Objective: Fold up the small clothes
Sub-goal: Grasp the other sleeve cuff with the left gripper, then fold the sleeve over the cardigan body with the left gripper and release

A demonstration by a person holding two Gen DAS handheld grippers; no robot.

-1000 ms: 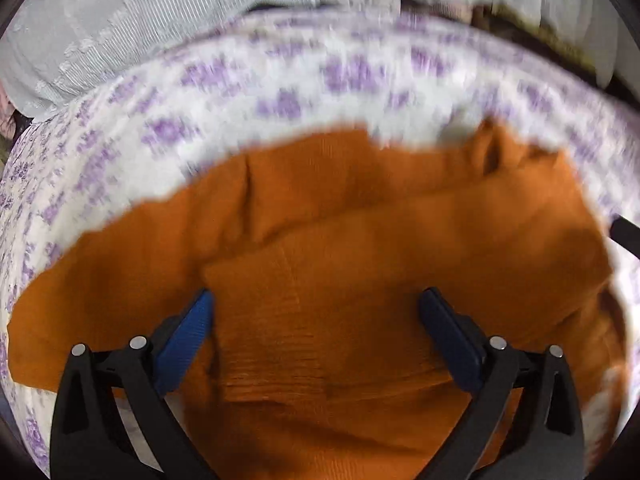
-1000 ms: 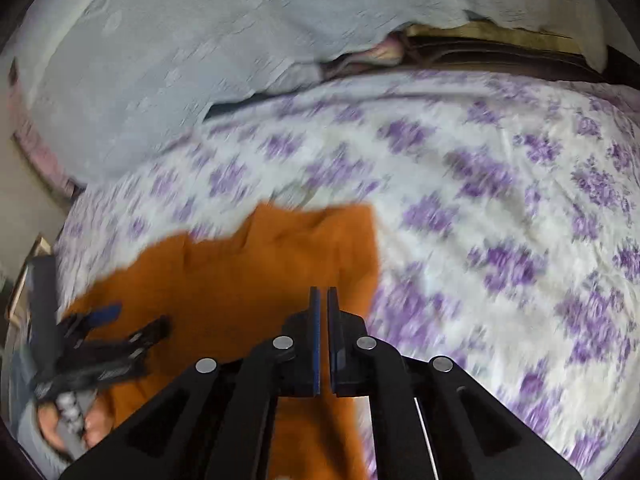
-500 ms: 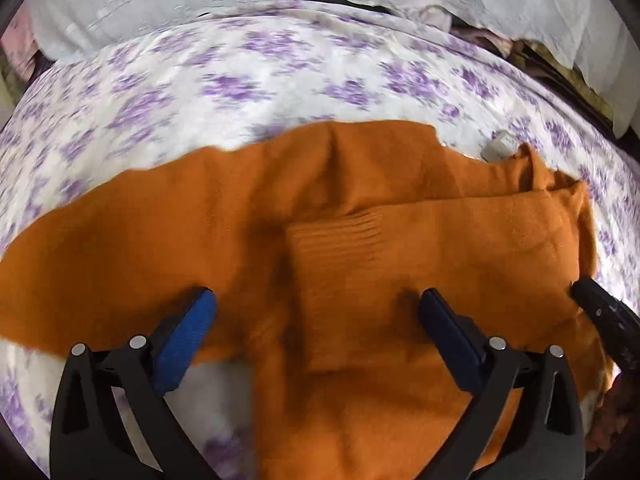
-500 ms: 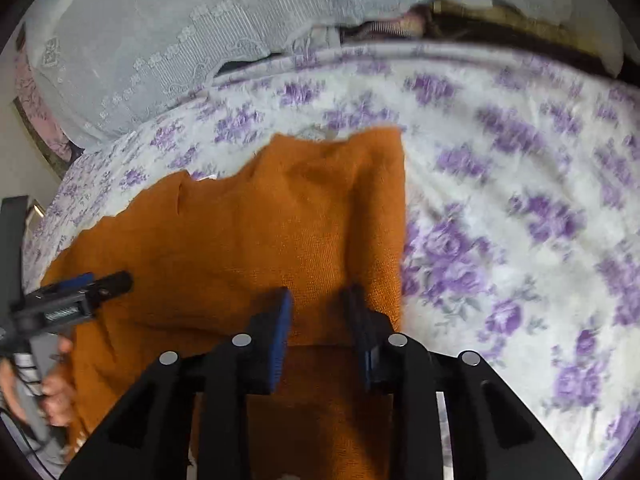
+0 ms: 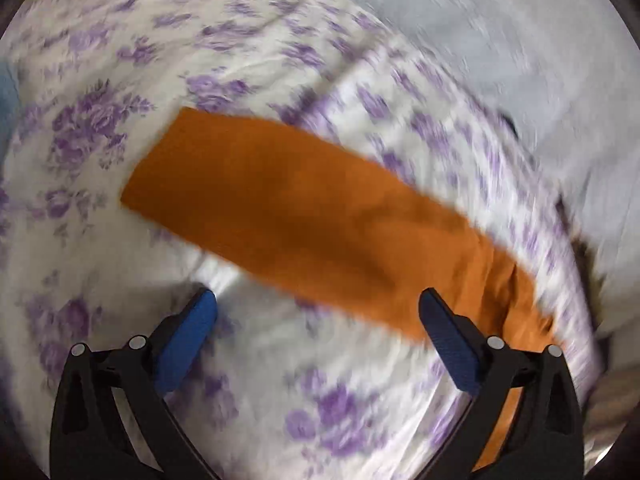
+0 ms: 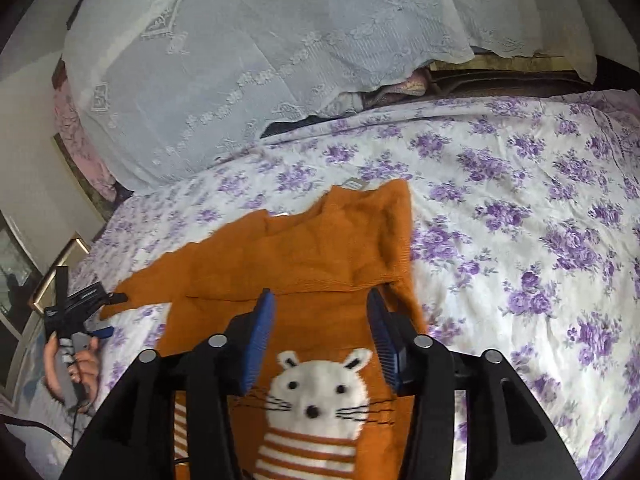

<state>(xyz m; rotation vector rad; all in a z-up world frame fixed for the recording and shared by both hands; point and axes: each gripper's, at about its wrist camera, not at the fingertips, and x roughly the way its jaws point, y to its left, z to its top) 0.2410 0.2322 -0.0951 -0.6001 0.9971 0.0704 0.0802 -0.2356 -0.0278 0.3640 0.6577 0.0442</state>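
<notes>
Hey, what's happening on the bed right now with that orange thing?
A person with a gripper in each hand is folding a small orange sweater on a purple-flowered bedsheet. One sleeve is laid across the body; the other sleeve lies out flat on the sheet. The right gripper hovers open above the white mouse design. The left gripper is open near that stretched sleeve, holding nothing.
</notes>
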